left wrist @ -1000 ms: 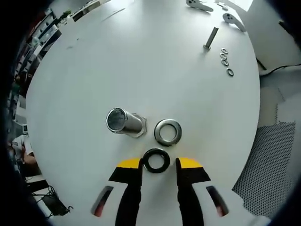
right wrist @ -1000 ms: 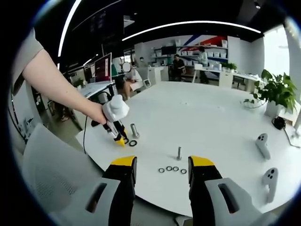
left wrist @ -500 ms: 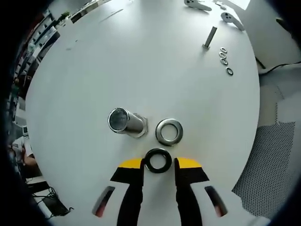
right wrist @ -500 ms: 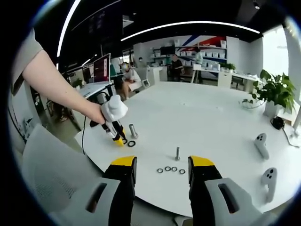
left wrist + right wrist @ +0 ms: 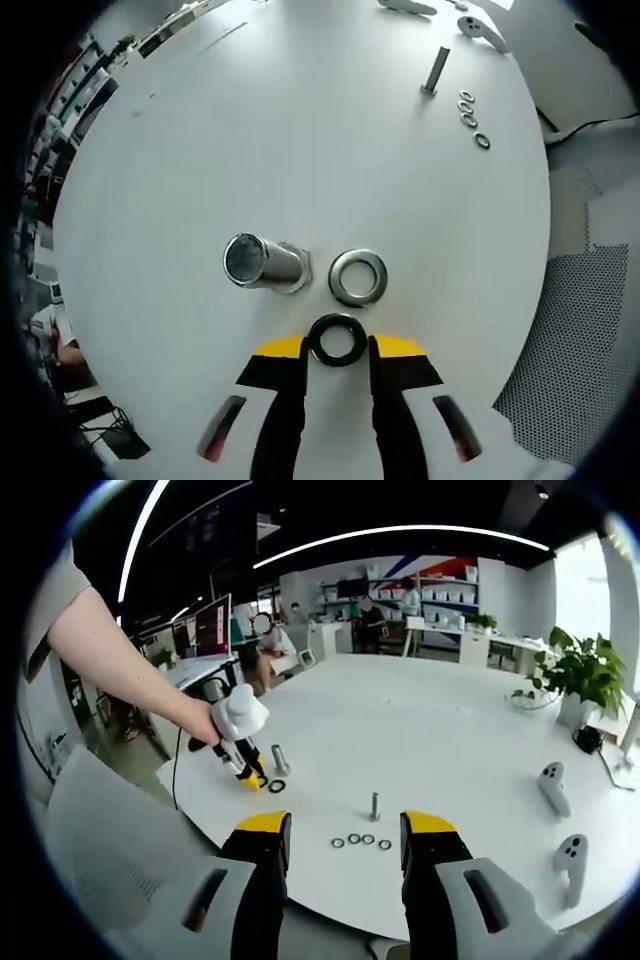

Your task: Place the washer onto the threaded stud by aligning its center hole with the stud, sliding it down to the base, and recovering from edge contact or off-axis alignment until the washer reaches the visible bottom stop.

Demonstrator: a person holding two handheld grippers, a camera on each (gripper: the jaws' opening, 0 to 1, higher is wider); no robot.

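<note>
No readable brand or label on any part; wall graphics in red/blue at the far end of the room are too blurred to read.

Left gripper view: left gripper (image 5: pixel 337 350) w/ yellow-tipped black jaws set either side of a black ring washer (image 5: pixel 337 339) lying flat on the round white table (image 5: pixel 300 130); jaws look touching its edges, gripping it. Just beyond lies a silver metal washer (image 5: pixel 358 277), and beside that the large steel threaded stud (image 5: pixel 262 262) standing upright on its hex base, nothing on it yet. Far across the table: a small upright steel bolt (image 5: pixel 435 71) w/ a row of small dark rings (image 5: pixel 470 118) next to it.

Right gripper view: right gripper (image 5: pixel 342 832) held above the table edge, jaws parted, nothing between them. A hand (image 5: pixel 208 720) holds the left gripper at the stud. Two white controllers (image 5: pixel 553 785) lie on the table's right. Room: open office, ceiling strip lights, shelves, desks, seated people, a potted green plant (image 5: pixel 585 675).
</note>
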